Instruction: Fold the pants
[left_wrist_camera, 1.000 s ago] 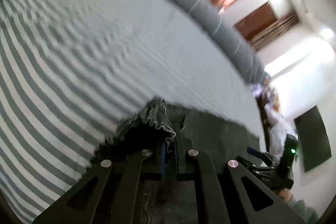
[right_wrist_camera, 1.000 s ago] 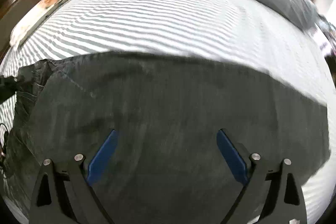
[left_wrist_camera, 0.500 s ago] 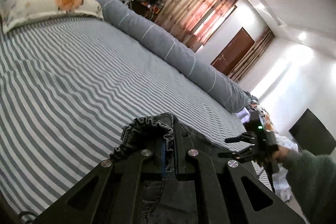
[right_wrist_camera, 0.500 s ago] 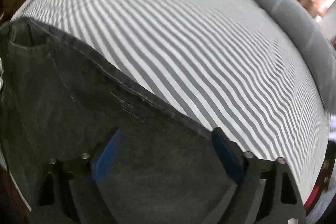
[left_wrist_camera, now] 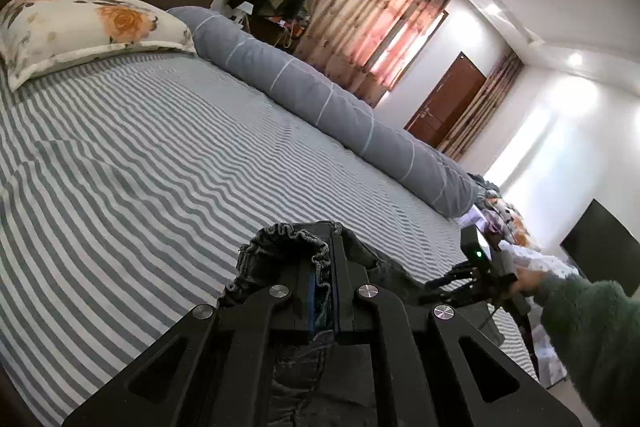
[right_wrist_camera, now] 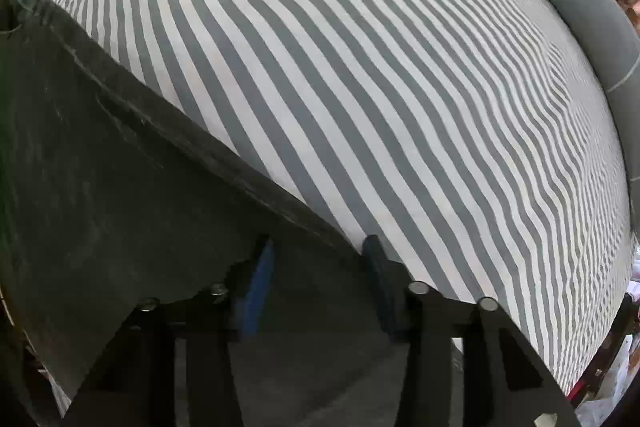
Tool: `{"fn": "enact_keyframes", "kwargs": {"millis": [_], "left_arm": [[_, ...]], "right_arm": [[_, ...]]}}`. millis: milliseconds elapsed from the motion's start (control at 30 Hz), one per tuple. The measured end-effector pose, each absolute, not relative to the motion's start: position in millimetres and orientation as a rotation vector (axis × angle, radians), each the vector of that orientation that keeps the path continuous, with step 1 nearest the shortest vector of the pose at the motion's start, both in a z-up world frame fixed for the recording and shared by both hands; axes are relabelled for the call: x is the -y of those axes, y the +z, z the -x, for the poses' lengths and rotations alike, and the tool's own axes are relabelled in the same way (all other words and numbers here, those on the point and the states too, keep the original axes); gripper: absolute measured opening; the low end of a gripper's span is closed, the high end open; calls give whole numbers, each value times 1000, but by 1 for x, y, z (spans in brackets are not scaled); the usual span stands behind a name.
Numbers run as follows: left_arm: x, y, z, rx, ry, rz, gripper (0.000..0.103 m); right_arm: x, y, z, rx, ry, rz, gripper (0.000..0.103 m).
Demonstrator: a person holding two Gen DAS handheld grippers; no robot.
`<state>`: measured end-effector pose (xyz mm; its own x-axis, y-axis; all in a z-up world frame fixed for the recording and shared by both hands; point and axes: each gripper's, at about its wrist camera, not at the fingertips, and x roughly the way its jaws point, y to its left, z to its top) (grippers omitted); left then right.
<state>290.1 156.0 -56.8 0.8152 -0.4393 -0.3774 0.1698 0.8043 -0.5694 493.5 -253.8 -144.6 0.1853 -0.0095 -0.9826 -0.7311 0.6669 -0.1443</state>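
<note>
Left gripper (left_wrist_camera: pixel 322 291) clamping tight on the pants (left_wrist_camera: pixel 280 251) waistband above the bed (left_wrist_camera: pixel 160 155). Right gripper (right_wrist_camera: pixel 320 267) gaping partway, straddling the pants' edge, gripping nothing.

Dark pants (right_wrist_camera: pixel 120 187) on striped bedsheet (right_wrist_camera: pixel 400 87)

The pants (right_wrist_camera: pixel 120 207) run off the right wrist view's left and bottom edges; the left gripper (left_wrist_camera: pixel 323 291) hides the waistband cloth between its fingers.

Striped bed (left_wrist_camera: pixel 160 163) open ahead — bolster (left_wrist_camera: pixel 320 99) walls far edge.
</note>
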Motion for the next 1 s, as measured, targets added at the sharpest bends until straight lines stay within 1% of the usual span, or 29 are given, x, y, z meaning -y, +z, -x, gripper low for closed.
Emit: {"fn": "enact_keyframes", "kwargs": {"millis": [233, 333, 367, 500, 700, 733, 767, 800, 833, 867, 900, 1000], "left_arm": [[-150, -50, -284, -501, -345, 520, 5], [-152, -46, -281, -493, -362, 539, 5], [-152, -44, -279, -491, -367, 538, 5], [-147, -35, -268, -463, -389, 494, 5], [-138, -18, -251, -413, -437, 423, 5], [-138, -17, -250, -409, -444, 419, 5], [-137, -18, -250, -409, -441, 417, 5], [-137, -18, -250, -412, -429, 413, 5], [-139, -19, -251, -421, -414, 417, 5], [-140, -21, -252, -428, -403, 420, 5], [-141, -22, -254, -441, -382, 418, 5], [-145, -27, -260, -482, -315, 407, 5]], "right_arm": [[260, -151, -481, -1288, 575, 692, 37], [266, -152, -481, -1288, 567, 689, 44], [267, -151, -484, -1286, 559, 690, 49], [270, -146, -486, -1268, 583, 688, 50], [282, -143, -492, -1326, 652, 666, 51], [285, -144, -495, -1331, 659, 665, 50], [288, -144, -494, -1328, 666, 656, 48], [290, -143, -492, -1325, 672, 645, 36], [293, -141, -490, -1309, 673, 646, 27], [295, -139, -486, -1286, 662, 663, 13], [300, -136, -479, -1261, 643, 676, 8], [308, -119, -452, -1175, 562, 691, 5]]}}
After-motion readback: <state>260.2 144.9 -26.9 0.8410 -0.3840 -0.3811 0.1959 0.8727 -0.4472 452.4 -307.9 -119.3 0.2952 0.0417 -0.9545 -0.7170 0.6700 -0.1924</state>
